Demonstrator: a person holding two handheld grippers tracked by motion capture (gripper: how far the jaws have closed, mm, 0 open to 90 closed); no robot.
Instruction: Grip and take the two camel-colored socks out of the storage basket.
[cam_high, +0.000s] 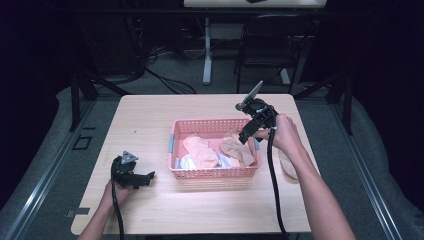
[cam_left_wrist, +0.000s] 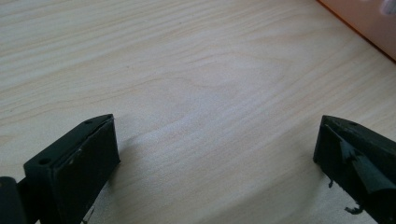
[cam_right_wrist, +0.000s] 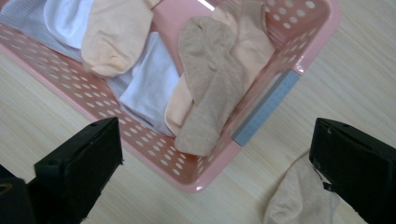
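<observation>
Jaws of right hand-held gripper (cam_right_wrist: 217, 154) gape (empty) above basket (cam_right_wrist: 196, 179).

beige sock (cam_right_wrist: 212, 84) draped over pink basket (cam_right_wrist: 261, 112) rim

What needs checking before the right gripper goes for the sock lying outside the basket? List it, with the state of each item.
1. Right gripper open: ok, its jaws stand wide apart in the right gripper view.
2. Right gripper free of load: ok, nothing between its jaws.
3. Loose sock reachable: ok, it lies flat on the table beside the pink basket, apart from it.
4. Right gripper placed over the sock: not ok, it hovers at the basket's right end, the sock nearer the person.
5. Left gripper out of the way: ok, open, low over bare table left of the basket.
6. Sock's far end: cannot tell, the arm hides part of it in the high view.
</observation>
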